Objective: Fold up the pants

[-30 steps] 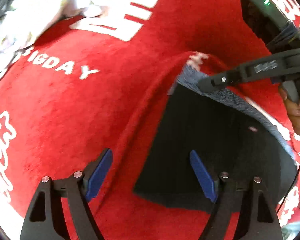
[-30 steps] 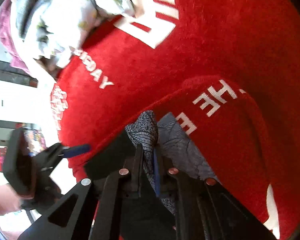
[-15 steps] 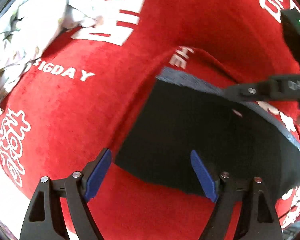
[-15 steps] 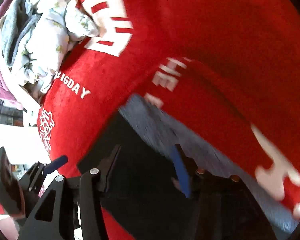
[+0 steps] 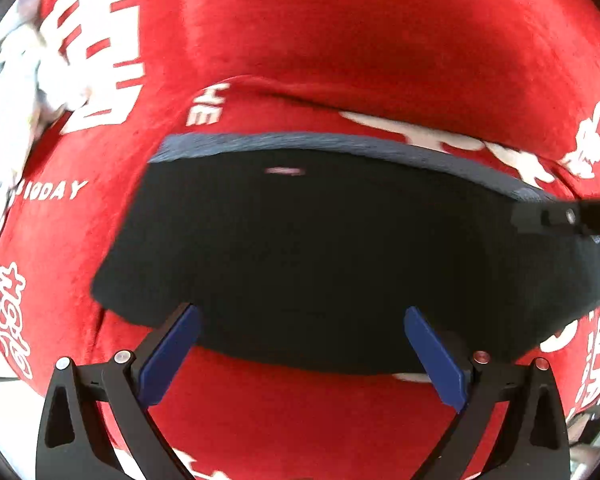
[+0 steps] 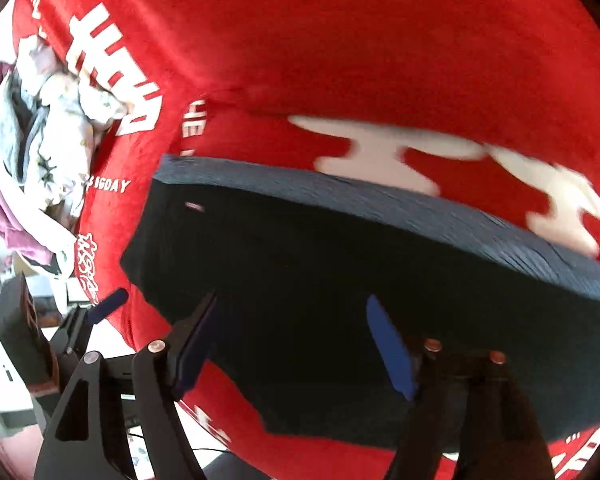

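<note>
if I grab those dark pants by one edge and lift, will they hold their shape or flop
Probably flop: the dark pants lie flat and thin, hugging the red blanket. Likely light too. The fuzzy blanket may drag on them rather than let them slide.

- "BIGDAY" in small white capitals on the red cloth, near its left edge; the first letters blur in the left wrist view
- "HE" in white capitals on a raised fold of the cloth
- Large white characters, unreadable

A red blanket with white lettering carries folded black pants and crumpled clothes.
</note>
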`<state>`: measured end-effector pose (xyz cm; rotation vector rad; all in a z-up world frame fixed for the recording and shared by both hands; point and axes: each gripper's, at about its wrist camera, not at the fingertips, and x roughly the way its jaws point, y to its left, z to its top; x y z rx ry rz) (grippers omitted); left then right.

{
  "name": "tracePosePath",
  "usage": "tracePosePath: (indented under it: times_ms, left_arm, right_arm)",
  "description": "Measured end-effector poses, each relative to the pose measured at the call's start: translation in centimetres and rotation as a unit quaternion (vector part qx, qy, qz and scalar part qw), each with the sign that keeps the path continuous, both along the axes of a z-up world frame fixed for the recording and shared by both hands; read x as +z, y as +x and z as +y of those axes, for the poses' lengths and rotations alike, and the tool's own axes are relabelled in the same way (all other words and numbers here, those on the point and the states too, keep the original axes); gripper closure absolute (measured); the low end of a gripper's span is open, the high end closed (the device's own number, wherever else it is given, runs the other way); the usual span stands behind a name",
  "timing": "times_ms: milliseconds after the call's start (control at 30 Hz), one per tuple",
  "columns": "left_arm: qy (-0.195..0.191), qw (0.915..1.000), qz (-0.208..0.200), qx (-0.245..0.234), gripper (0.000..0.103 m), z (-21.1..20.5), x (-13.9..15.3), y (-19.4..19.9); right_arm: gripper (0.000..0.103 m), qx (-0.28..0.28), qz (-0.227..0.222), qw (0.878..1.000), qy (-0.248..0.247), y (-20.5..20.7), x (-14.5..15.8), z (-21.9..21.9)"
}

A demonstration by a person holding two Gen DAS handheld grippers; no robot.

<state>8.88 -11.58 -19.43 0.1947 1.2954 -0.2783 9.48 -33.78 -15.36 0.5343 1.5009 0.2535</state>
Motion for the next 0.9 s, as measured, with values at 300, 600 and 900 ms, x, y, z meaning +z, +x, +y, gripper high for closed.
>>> tracePosePath:
  times_ms: [300,600,900]
  left_arm:
    - [0.028,0.9967,0.003,-0.077,0.001,-11.5,-0.5,-1.8]
    - [0.07,0.9894,-0.021,-0.125,0.001,-22.8,-2.1,-1.7]
    - [0.1,0.9906,0.041,-0.084,0.001,-25.0,-6.0,-0.5]
  right_arm:
    - [0.025,-0.168,0.048,0.985,-0.013,-14.0,-2.1,-15.4]
    - [0.025,-0.375,0.083,0.922,-0.043,-29.1,-4.3,-29.6]
    - [0.052,-0.543,0.051,0.837,0.041,-34.0,-8.9,-38.5]
